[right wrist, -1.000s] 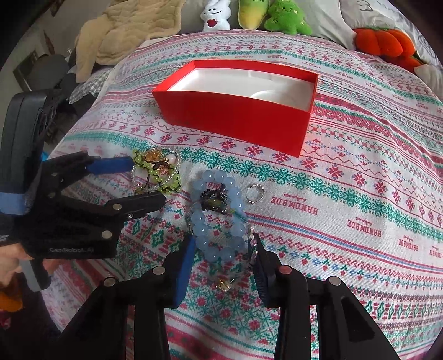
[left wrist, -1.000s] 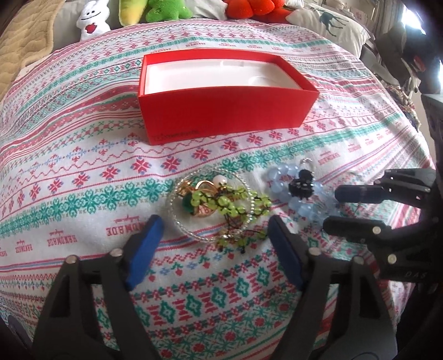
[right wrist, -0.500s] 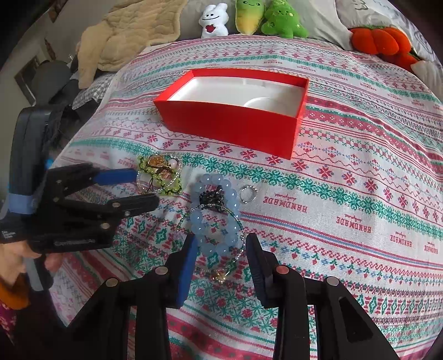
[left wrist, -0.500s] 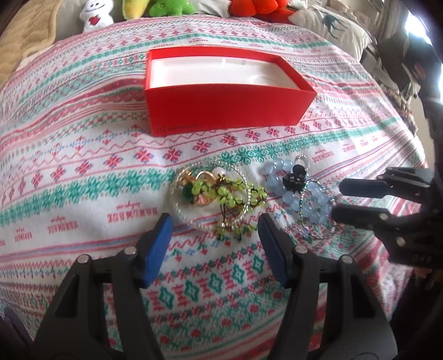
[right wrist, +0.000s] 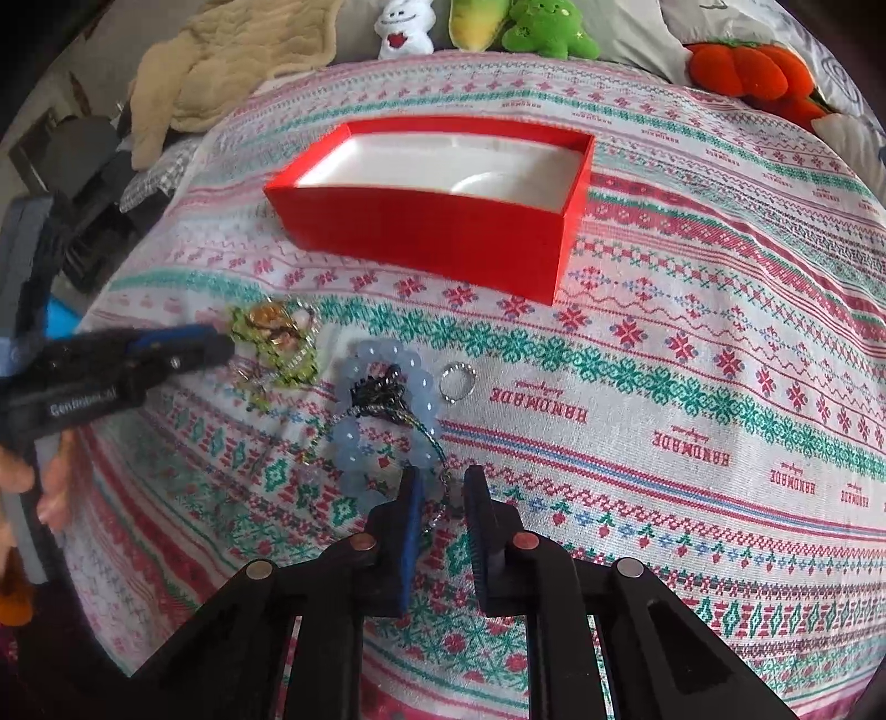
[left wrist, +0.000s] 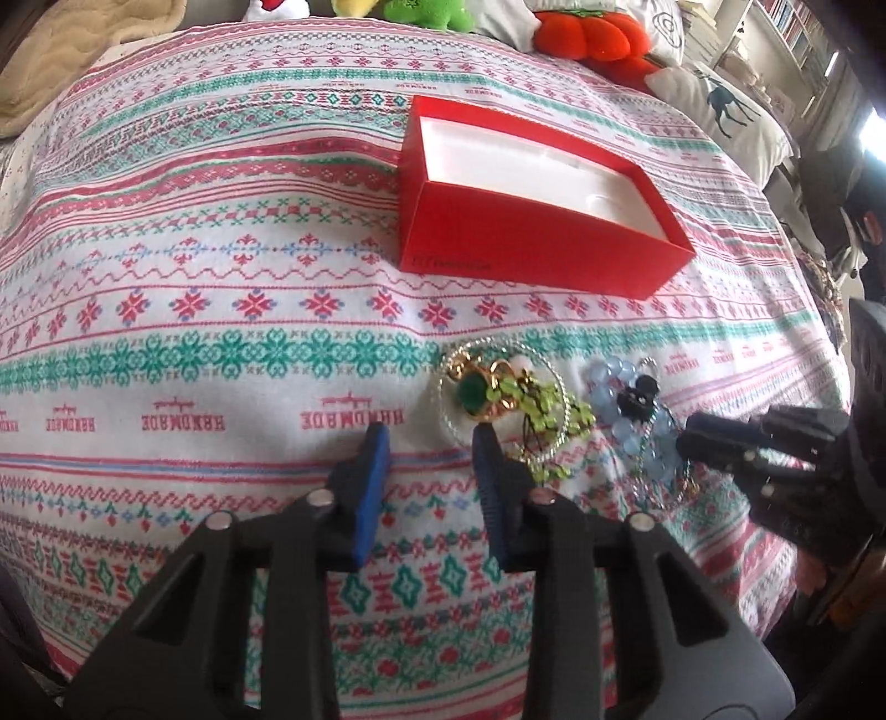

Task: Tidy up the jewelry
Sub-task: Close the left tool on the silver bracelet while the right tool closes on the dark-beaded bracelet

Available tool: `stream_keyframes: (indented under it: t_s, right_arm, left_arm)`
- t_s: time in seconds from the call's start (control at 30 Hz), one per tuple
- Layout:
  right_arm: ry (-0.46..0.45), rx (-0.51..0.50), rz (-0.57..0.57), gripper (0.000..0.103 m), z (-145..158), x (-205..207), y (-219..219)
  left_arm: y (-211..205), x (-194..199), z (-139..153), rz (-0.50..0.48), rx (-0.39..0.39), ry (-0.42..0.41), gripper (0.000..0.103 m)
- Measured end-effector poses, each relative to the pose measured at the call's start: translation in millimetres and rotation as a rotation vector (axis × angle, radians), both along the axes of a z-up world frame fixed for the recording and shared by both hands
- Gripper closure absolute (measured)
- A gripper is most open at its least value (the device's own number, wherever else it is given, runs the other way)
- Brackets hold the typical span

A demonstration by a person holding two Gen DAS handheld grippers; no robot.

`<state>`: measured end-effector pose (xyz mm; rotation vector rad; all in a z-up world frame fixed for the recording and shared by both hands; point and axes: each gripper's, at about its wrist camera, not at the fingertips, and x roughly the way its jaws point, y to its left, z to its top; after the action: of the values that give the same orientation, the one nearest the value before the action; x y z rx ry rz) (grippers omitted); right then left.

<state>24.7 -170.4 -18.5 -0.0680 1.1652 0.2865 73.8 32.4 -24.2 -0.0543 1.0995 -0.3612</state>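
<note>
two jewelry piles – red box apart

A home bedroom — a bed under a patterned knit bedspread, plush toys lined along its far edge, a deer-print pillow, bookshelves beyond.

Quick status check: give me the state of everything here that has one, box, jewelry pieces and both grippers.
red box: open, lidless, white insert bare.
green bead jewelry: tangled heap on the cloth, outside the box.
blue bead bracelet: flat on the cloth, dark charm on top.
silver ring: loose beside the bracelet.
thin chain: runs between the right gripper's fingers.
left gripper: partly open, empty.
right gripper: narrow gap, not clamped.
</note>
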Motion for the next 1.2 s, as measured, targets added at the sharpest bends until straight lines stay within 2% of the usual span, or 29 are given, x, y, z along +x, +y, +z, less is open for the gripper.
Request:
stream_keyframes:
  t_s: [0.1,0.2,0.3,0.37,0.5,0.63,0.77,0.83,0.87,0.9,1.0,1.2]
  right_arm:
    - [0.004,-0.024,-0.002,0.091,-4,3,2]
    - [-0.009,-0.004,-0.015,0.09,1,4,1]
    - [-0.03,0.037,-0.008,0.086,11,0,0]
    - [-0.045,0.063,0.017,0.08,18,-6,3]
    - [-0.032,0.082,0.096,0.08,21,-17,24]
    - [0.013,0.055,0.159,0.08,3,-26,39]
    - [0.019,0.021,0.167,0.081,-8,-26,46]
    - [0.03,0.028,0.155,0.087,-8,-21,45]
    - [0.029,0.027,0.152,0.094,-7,-20,45]
    - [0.027,0.023,0.154,0.096,-7,-20,46]
    - [0.026,0.038,0.146,0.099,-2,-15,48]
    - [-0.034,0.097,0.126,0.1,30,-15,39]
  left_arm:
    - [-9,6,-3,0.021,0.042,0.004,0.083]
    - [-15,8,-4,0.043,0.08,0.003,0.093]
    - [-19,9,-4,0.053,0.101,-0.004,0.098]
    - [-21,9,-2,0.053,0.097,-0.004,0.098]
    - [-15,4,3,0.058,0.085,-0.008,0.098]
    - [-6,-2,8,0.065,0.086,-0.018,0.098]
    - [1,-6,6,0.068,0.081,-0.007,0.098]
    - [7,-10,6,0.071,0.075,-0.004,0.098]
    - [9,-11,8,0.075,0.067,-0.002,0.098]
    - [11,-12,9,0.078,0.061,-0.003,0.098]
    - [17,-16,18,0.085,0.04,-0.018,0.098]
    - [17,-21,42,0.075,0.002,-0.061,0.098]
